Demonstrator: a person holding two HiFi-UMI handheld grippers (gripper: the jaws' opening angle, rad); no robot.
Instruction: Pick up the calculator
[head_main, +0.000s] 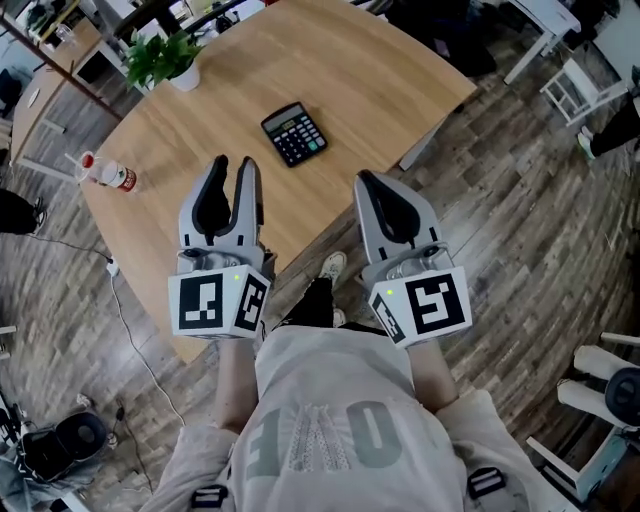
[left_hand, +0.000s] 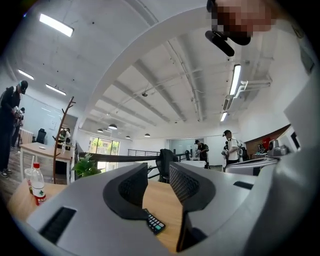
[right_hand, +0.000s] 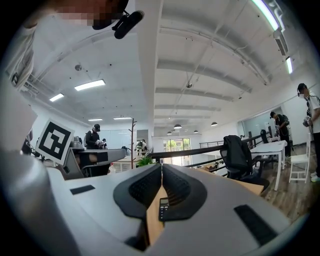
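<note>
A black calculator (head_main: 294, 133) lies flat on the round wooden table (head_main: 380, 90), tilted a little, just beyond both grippers. My left gripper (head_main: 233, 166) hovers over the table's near part, short of the calculator and to its left; its jaws stand a little apart with nothing between them. In the left gripper view, that gripper (left_hand: 158, 167) shows the calculator (left_hand: 155, 223) low between its fingers, farther out on the table. My right gripper (head_main: 366, 181) is near the table's front edge, jaws together and empty. The right gripper view shows the calculator (right_hand: 163, 208) ahead through a slit.
A potted plant (head_main: 165, 58) stands at the table's far left and a small bottle (head_main: 110, 176) with a red cap lies near its left edge. A white chair (head_main: 572, 88) is off to the right on the wooden floor. People stand in the background.
</note>
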